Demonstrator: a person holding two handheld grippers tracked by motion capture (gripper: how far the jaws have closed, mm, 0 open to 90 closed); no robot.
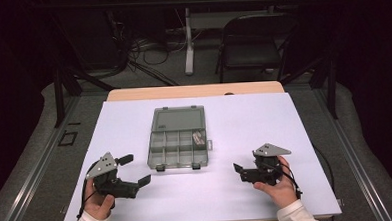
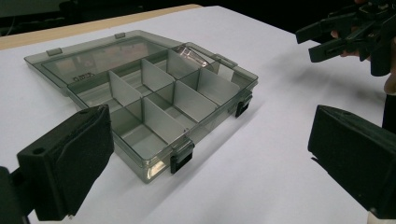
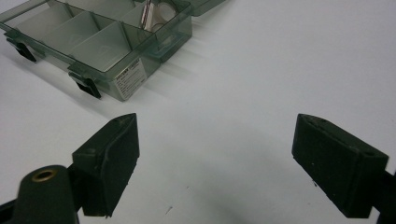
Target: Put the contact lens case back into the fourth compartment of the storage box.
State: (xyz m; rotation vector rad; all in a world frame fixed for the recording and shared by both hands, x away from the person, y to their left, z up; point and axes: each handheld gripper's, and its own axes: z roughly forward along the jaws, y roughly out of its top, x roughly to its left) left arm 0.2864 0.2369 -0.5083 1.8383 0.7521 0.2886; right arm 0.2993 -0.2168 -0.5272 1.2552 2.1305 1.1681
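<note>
A grey see-through compartment box (image 1: pixel 176 139) lies open mid-table, its lid folded flat toward the far side. Some small clear and metal pieces (image 1: pixel 198 138) lie in its right rear compartment; the other compartments look empty. My left gripper (image 1: pixel 136 169) is held low to the front left of the box, open, with nothing between the jaws. My right gripper (image 1: pixel 241 171) hovers to the box's front right, open and empty too. The left gripper view looks past its open gripper (image 2: pixel 210 168) onto the box (image 2: pixel 140 93) and the right gripper (image 2: pixel 327 42) beyond. The right gripper view has its open gripper (image 3: pixel 219 158) near the box corner (image 3: pixel 93 42).
A white sheet (image 1: pixel 264 122) covers the wooden table. Two black latches (image 1: pixel 160 167) stick out from the box's near wall. Beyond the table stand a dark folding chair (image 1: pixel 253 43), a table leg and loose cables on the floor.
</note>
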